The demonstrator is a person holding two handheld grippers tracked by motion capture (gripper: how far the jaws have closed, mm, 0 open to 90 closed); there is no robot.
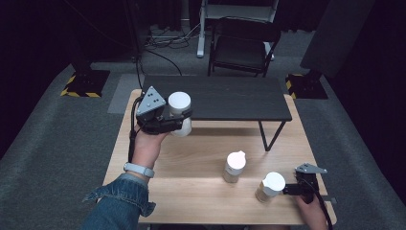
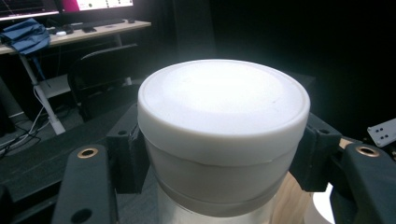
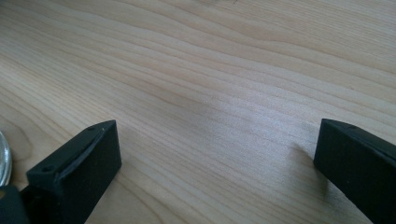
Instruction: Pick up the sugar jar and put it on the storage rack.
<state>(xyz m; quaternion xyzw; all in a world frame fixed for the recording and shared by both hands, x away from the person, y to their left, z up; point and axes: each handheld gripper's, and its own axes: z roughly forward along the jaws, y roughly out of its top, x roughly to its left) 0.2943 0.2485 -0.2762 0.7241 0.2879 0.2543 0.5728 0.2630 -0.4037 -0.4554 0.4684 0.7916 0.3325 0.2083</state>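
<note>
My left gripper (image 1: pixel 173 120) is shut on a jar with a wide white lid (image 1: pixel 179 104) and holds it in the air above the table's far left, just by the front left corner of the black shelf (image 1: pixel 225 98). In the left gripper view both black jaws press on the jar's sides right under the white lid (image 2: pixel 223 107). My right gripper (image 1: pixel 293 190) rests at the table's near right, beside a second white-lidded jar (image 1: pixel 271 186). Its jaws (image 3: pixel 217 135) stand open over bare wood with nothing between them.
A third jar with a white lid (image 1: pixel 234 166) stands near the middle of the wooden table (image 1: pixel 191 191). The low black shelf spans the table's far side on thin legs. A black chair (image 1: pixel 242 45) and cables lie beyond the table.
</note>
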